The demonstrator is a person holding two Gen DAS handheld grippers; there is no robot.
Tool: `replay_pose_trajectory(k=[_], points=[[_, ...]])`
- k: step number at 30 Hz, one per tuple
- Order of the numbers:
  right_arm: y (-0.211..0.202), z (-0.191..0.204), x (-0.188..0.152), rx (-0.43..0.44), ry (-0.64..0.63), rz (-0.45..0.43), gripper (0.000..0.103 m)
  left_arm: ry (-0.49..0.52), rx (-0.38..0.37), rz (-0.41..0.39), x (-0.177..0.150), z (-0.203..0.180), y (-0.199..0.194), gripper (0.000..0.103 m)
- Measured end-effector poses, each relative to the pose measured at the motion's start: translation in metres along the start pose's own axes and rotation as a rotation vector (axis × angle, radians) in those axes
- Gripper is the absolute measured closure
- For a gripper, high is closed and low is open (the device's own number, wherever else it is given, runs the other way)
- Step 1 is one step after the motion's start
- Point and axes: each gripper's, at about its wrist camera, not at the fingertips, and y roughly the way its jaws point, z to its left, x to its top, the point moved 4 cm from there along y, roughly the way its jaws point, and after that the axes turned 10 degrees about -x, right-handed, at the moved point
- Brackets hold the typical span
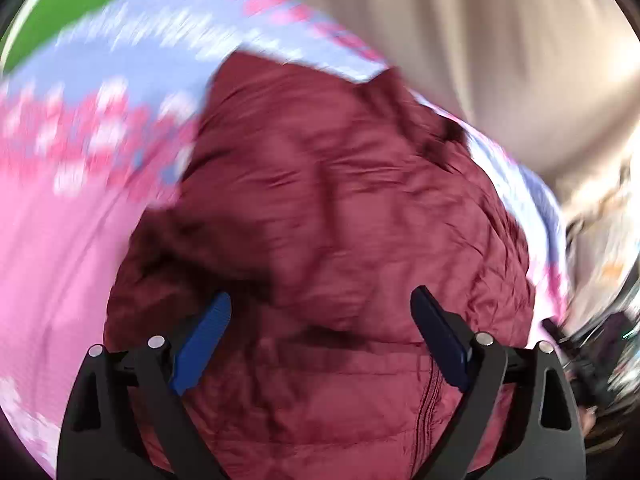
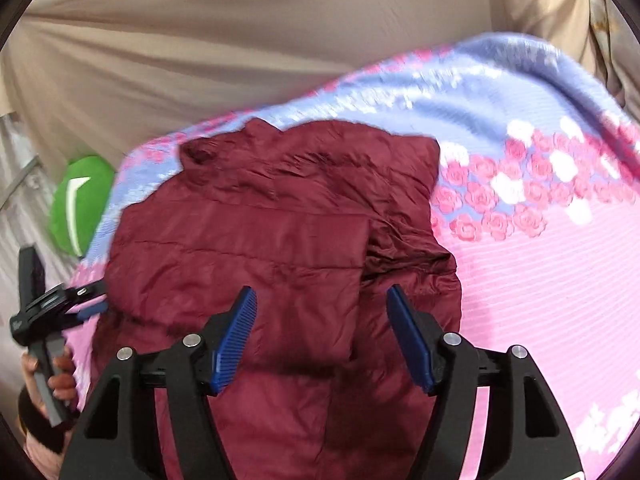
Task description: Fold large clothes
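Maroon puffer jacket (image 2: 280,248) lies partly folded on the floral bedspread (image 2: 540,260). Left tool (image 1: 320,308) and right tool (image 2: 320,304) hover spread, pinching nothing. Grab matching hem corners, fold evenly.

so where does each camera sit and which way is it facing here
Left wrist: on the left hand-held gripper, looking down over its open blue fingers at the maroon jacket on the floral blanket.
Right wrist: on the right hand-held gripper, looking down over its open fingers at the jacket; the left hand-held gripper and the hand holding it show at left.
Shared: jacket, blanket, green cushion, beige curtain.
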Motion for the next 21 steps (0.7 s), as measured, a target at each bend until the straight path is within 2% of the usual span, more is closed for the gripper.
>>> replay_pose_trajectory(k=[3, 4, 5, 7, 8, 10, 12, 13, 14, 16, 17, 18, 19, 21], points=[[0.027, -0.001, 0.000, -0.012, 0.033, 0.081, 0.037, -0.109, -0.029, 0.010, 0.002, 0.031, 0.001, 0.014], [0.033, 0.002, 0.000, -0.019, 0.029, 0.100, 0.042, -0.123, -0.033, 0.013, 0.003, 0.035, 0.002, 0.014], [0.036, 0.007, 0.000, -0.022, 0.017, 0.111, 0.050, -0.140, -0.031, 0.013, 0.005, 0.041, 0.005, 0.014], [0.038, 0.020, 0.001, -0.019, -0.022, 0.120, 0.090, -0.152, -0.019, -0.002, 0.010, 0.046, 0.007, 0.018], [0.035, 0.031, 0.006, -0.025, -0.054, 0.110, 0.098, -0.149, -0.003, -0.018, 0.013, 0.046, 0.005, 0.021], [0.015, 0.057, 0.024, 0.005, -0.122, 0.029, 0.099, -0.137, 0.028, -0.060, 0.018, 0.044, 0.000, 0.038], [-0.016, 0.081, 0.044, 0.052, -0.190, -0.089, 0.100, -0.133, 0.037, -0.097, 0.029, 0.043, -0.007, 0.046], [-0.047, 0.097, 0.061, 0.129, -0.223, -0.203, 0.100, -0.127, 0.054, -0.129, 0.035, 0.042, -0.013, 0.049], [-0.067, 0.105, 0.070, 0.169, -0.237, -0.279, 0.100, -0.116, 0.073, -0.147, 0.039, 0.042, -0.017, 0.051], [-0.102, 0.106, 0.090, 0.268, -0.234, -0.429, 0.101, -0.065, 0.149, -0.175, 0.043, 0.039, -0.021, 0.058], [-0.103, 0.100, 0.096, 0.279, -0.214, -0.451, 0.100, -0.039, 0.176, -0.183, 0.044, 0.037, -0.019, 0.059], [-0.092, 0.090, 0.101, 0.270, -0.192, -0.433, 0.101, -0.010, 0.197, -0.184, 0.044, 0.035, -0.016, 0.060], [-0.064, 0.076, 0.104, 0.214, -0.158, -0.369, 0.101, 0.010, 0.234, -0.176, 0.042, 0.035, -0.011, 0.063], [0.017, 0.045, 0.093, 0.061, -0.111, -0.145, 0.101, 0.039, 0.281, -0.156, 0.037, 0.039, -0.003, 0.065]])
